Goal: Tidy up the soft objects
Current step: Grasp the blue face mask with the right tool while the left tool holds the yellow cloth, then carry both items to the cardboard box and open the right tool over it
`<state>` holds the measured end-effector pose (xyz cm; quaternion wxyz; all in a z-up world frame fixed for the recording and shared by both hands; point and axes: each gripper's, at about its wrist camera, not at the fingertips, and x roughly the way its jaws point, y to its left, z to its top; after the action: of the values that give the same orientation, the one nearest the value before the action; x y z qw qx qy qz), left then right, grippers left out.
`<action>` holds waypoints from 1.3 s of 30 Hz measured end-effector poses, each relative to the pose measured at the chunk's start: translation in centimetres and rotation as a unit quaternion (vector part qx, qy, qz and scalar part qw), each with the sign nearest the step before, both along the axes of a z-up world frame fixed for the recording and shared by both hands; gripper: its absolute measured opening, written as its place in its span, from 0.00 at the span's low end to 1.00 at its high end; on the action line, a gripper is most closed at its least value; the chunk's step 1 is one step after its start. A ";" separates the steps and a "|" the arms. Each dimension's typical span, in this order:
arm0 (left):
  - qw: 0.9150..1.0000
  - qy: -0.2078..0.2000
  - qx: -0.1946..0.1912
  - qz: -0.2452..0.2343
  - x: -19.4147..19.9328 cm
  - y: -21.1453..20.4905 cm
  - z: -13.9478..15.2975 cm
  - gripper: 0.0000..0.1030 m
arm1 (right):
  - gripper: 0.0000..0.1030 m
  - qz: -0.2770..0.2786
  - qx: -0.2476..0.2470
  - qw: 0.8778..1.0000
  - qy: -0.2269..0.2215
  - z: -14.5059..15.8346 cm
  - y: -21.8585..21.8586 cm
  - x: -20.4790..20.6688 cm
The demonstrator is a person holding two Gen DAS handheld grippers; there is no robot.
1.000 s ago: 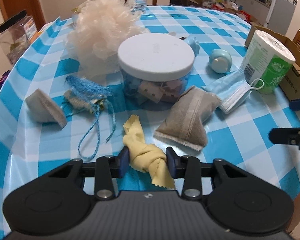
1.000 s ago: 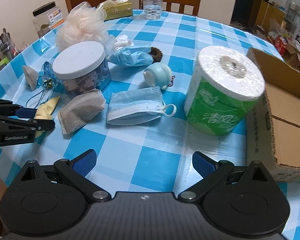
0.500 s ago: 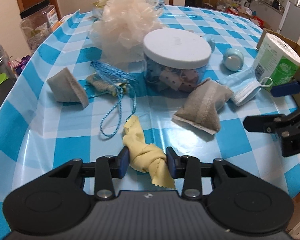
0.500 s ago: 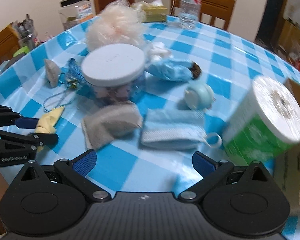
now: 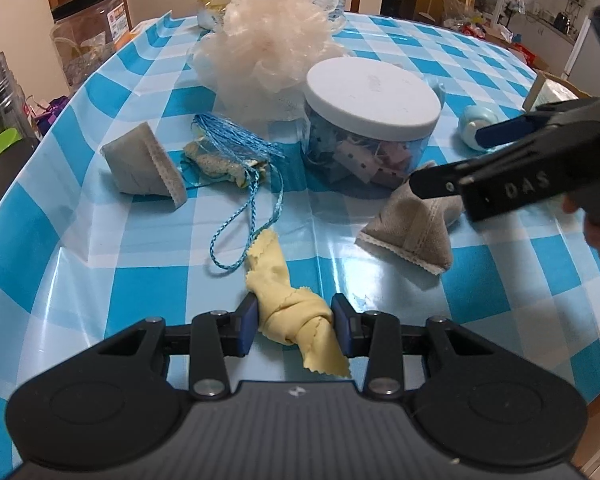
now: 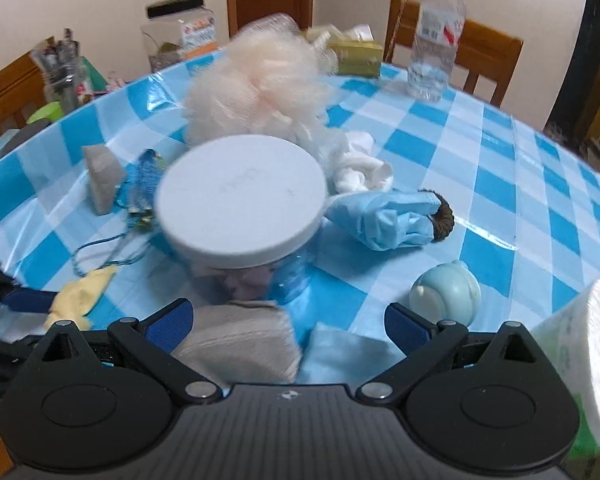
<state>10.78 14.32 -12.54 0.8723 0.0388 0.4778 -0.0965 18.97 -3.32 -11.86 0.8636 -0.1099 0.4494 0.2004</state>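
Near the table's edge, the left gripper (image 5: 293,328) pinched a knotted yellow cloth (image 5: 290,312). Beside it, the right gripper (image 6: 288,320) hung spread wide above a grey pouch (image 6: 240,350), gripping nothing.

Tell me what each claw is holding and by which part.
Left claw grips the knotted yellow cloth at its knot. Right claw is open above the grey pouch, holding nothing.
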 end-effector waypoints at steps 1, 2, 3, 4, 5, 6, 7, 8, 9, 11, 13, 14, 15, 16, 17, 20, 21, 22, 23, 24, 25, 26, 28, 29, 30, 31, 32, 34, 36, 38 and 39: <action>1.000 0.000 -0.001 0.000 0.0 0.1 0.0 0.37 | 1.00 -0.001 0.005 1.000 0.010 -0.2 -0.3 0.5; 1.000 0.000 -0.002 0.001 0.1 0.1 0.0 0.37 | 1.00 -0.004 0.012 1.000 0.023 -0.5 -0.6 0.9; 1.000 0.000 -0.003 0.001 0.1 0.1 0.0 0.37 | 1.00 -0.008 0.019 0.999 0.037 -0.7 -0.9 1.2; 1.000 0.000 -0.003 0.001 0.1 0.0 0.0 0.37 | 1.00 -0.012 0.028 0.998 0.053 -0.9 -1.4 1.4; 1.000 0.000 -0.004 0.001 0.1 0.1 0.0 0.37 | 1.00 -0.015 0.035 0.997 0.061 -0.9 -1.7 1.4; 1.000 0.000 -0.004 0.002 0.1 0.1 0.0 0.37 | 1.00 -0.015 0.039 0.997 0.068 -1.0 -1.9 1.2; 1.000 0.000 -0.005 0.003 0.1 0.1 0.0 0.37 | 1.00 -0.015 0.041 0.996 0.080 -1.0 -2.2 1.0; 1.000 0.000 -0.005 0.004 0.1 0.1 0.0 0.37 | 1.00 -0.014 0.040 0.995 0.088 -1.0 -2.3 0.8; 1.000 -0.001 -0.004 0.004 0.1 0.1 0.0 0.37 | 1.00 -0.011 0.038 0.995 0.094 -1.0 -2.4 0.4; 1.000 -0.001 -0.002 0.004 0.1 0.0 0.0 0.37 | 1.00 -0.003 0.031 0.994 0.105 -0.8 -2.7 -0.6; 1.000 -0.002 0.001 0.003 0.1 -0.1 0.0 0.38 | 1.00 0.003 0.024 0.993 0.114 -0.7 -3.0 -1.7; 1.000 -0.002 0.003 0.003 0.1 -0.1 0.0 0.38 | 1.00 0.004 0.023 0.992 0.120 -0.7 -3.1 -2.0; 1.000 -0.002 0.004 0.003 0.1 -0.2 0.0 0.38 | 1.00 0.008 0.022 0.992 0.128 -0.6 -3.3 -2.4; 1.000 -0.002 0.006 0.003 0.2 -0.2 0.0 0.39 | 1.00 0.011 0.020 0.991 0.134 -0.6 -3.4 -3.0; 1.000 -0.003 0.006 0.004 0.2 -0.2 0.0 0.39 | 1.00 0.013 0.019 0.990 0.139 -0.5 -3.5 -3.5; 1.000 -0.003 0.007 0.007 0.1 -0.3 0.0 0.46 | 1.00 0.027 0.016 0.988 0.150 -0.3 -3.5 -4.9; 1.000 -0.003 0.008 0.008 0.1 -0.4 0.0 0.48 | 1.00 0.032 0.013 0.988 0.147 -0.3 -3.5 -5.3; 1.000 -0.003 0.010 0.011 0.1 -0.4 0.0 0.49 | 1.00 0.037 0.004 0.990 0.137 -0.2 -3.4 -5.8; 1.000 -0.003 0.013 0.015 0.1 -0.4 -0.1 0.49 | 1.00 0.039 -0.006 0.991 0.125 -0.3 -3.3 -6.0; 1.000 -0.004 0.013 0.019 0.1 -0.4 -0.1 0.51 | 1.00 0.040 -0.019 0.993 0.112 -0.4 -3.2 -6.2; 1.000 -0.005 0.012 0.022 0.2 -0.4 -0.1 0.52 | 1.00 0.041 -0.029 0.993 0.104 -0.5 -3.2 -6.2; 1.000 -0.005 0.010 0.026 0.2 -0.4 -0.1 0.52 | 1.00 0.041 -0.034 0.993 0.101 -0.7 -3.2 -6.1; 0.999 -0.006 0.007 0.034 0.3 -0.4 -0.1 0.52 | 0.99 0.042 -0.039 0.994 0.096 -0.9 -3.4 -6.1; 0.999 -0.006 0.008 0.037 0.3 -0.5 -0.2 0.52 | 0.97 0.044 -0.041 0.994 0.096 -0.9 -3.5 -6.0; 0.999 -0.006 0.009 0.039 0.2 -0.6 -0.2 0.52 | 0.93 0.047 -0.042 0.993 0.097 -0.9 -3.6 -6.1; 0.999 -0.005 0.010 0.040 0.2 -0.6 -0.1 0.52 | 0.90 0.049 -0.044 0.993 0.097 -0.9 -3.6 -6.2; 0.999 -0.004 0.009 0.041 0.1 -0.6 -0.1 0.51 | 0.87 0.050 -0.046 0.993 0.095 -0.9 -3.6 -6.3; 0.999 -0.001 0.009 0.044 -0.1 -0.6 -0.1 0.49 | 0.83 0.054 -0.052 0.993 0.090 -0.7 -3.7 -6.5; 0.999 0.002 0.009 0.046 -0.3 -0.6 0.0 0.46 | 0.76 0.055 -0.057 0.993 0.085 -0.6 -3.6 -6.7; 0.999 0.004 0.006 0.048 -0.4 -0.5 0.0 0.41 | 0.72 0.056 -0.058 0.993 0.083 -0.5 -3.5 -6.8; 0.999 0.005 0.006 0.048 -0.4 -0.4 0.1 0.38 | 0.69 0.055 -0.060 0.993 0.080 -0.5 -3.4 -6.9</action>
<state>10.36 13.88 -12.49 0.8734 0.0208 0.4838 -0.0516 12.06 -6.75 -12.33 0.8042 -0.1697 0.5218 0.2283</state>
